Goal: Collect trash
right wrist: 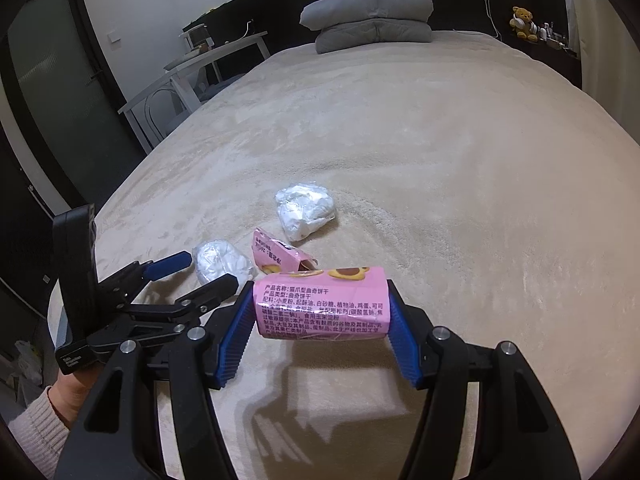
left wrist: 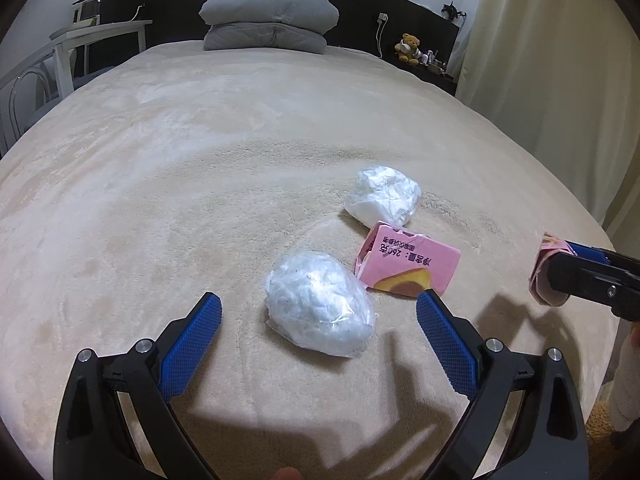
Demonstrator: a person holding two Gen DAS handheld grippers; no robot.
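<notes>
Three bits of trash lie close together on the beige bed [left wrist: 200,140]: a near crumpled plastic bag [left wrist: 320,306], a torn pink box [left wrist: 408,266] lying flat with its long axis running left to right and open torn end pointing left, and a far white wad [left wrist: 382,196]. Left gripper [left wrist: 320,312] is spread wide, fingers either side of the near bag, not touching. Right gripper [right wrist: 322,306] pinches a pink wrapper [right wrist: 320,304] above the bed, printed side up, long axis crosswise between the pads.

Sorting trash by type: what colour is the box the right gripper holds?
Pink, with dark printed text; clearest in the right wrist view: box, right gripper.
</notes>
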